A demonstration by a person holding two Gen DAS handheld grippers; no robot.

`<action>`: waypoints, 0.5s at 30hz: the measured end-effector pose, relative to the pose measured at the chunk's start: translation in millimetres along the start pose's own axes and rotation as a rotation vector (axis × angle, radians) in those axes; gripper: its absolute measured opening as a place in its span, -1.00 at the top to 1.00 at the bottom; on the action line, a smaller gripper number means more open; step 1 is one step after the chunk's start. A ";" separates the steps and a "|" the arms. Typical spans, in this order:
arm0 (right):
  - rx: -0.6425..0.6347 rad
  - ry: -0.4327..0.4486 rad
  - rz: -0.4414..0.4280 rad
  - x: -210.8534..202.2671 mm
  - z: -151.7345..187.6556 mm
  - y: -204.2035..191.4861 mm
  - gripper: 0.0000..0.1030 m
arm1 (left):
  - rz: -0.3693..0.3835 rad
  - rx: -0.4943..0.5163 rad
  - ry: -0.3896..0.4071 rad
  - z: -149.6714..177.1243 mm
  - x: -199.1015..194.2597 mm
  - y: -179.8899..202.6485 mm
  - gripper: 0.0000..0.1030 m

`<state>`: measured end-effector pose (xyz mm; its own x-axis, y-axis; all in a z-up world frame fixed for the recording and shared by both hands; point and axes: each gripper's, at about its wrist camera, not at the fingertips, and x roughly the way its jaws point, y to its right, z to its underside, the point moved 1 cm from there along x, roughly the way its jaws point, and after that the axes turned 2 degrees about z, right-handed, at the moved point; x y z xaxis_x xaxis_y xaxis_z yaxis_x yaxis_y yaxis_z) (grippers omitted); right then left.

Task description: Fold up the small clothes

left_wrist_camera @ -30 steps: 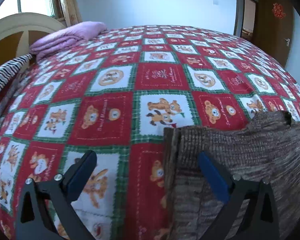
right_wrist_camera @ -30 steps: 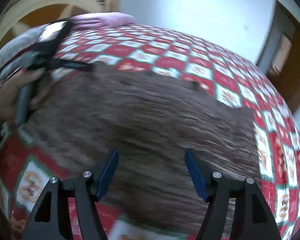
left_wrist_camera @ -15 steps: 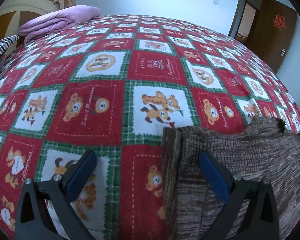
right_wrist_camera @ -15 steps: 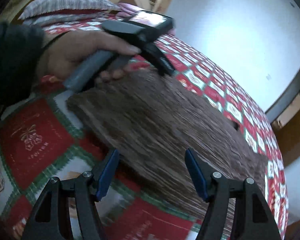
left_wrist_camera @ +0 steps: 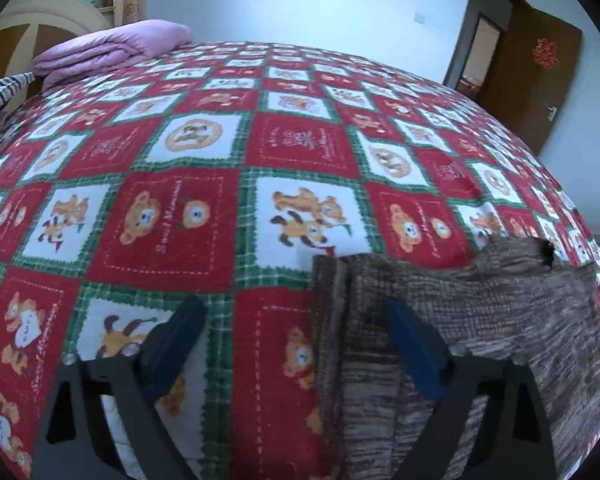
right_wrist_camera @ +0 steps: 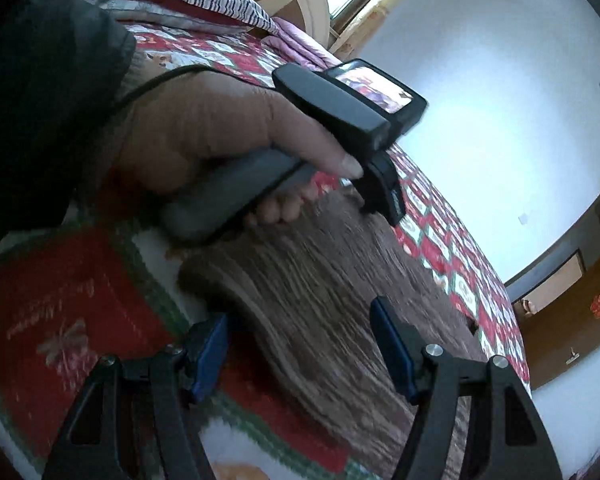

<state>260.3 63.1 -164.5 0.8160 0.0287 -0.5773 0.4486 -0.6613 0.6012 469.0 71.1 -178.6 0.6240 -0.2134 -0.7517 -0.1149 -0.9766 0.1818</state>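
both of my hand-held grippers are at the brown knitted garment [left_wrist_camera: 480,320] that lies on the bed [left_wrist_camera: 204,208]. left hand-held gripper [left_wrist_camera: 296,340] has its jaws closing now; the left edge of the garment, where i see two or three layers stacked, stands between the blue pads, but the pads do not press on it yet. right hand-held gripper [right_wrist_camera: 300,348] is held about half wide, and the near corner of the same garment [right_wrist_camera: 320,300] is between its fingers; this view is blurred, so i judge the pads are apart from the cloth and nothing is gripped.

in the right wrist view i see also my left hand [right_wrist_camera: 204,136] around the grey handle, resting low over the far end of the garment.

as for the progress: the garment looks already doubled at least one time, because the left edge shows a thick stack of layers and the shape is a compact rectangle, with a small notch at the far edge. it is flat on the patterned cover, near to me. i think one more fold is left, or only the last straightening. i cannot tell if other small clothes wait for me; a lilac blanket [left_wrist_camera: 112,50] lies folded at the far corner of the bed, well apart.
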 end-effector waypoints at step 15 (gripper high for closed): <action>-0.008 0.009 -0.058 10.3 -5.5 -10.1 0.12 | 0.051 0.060 0.025 1.6 -4.0 11.4 -0.28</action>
<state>266.2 74.1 -173.5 0.7918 0.0735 -0.6063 0.4981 -0.6522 0.5714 463.9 60.8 -174.5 0.6354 -0.2632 -0.7260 -0.1925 -0.9644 0.1811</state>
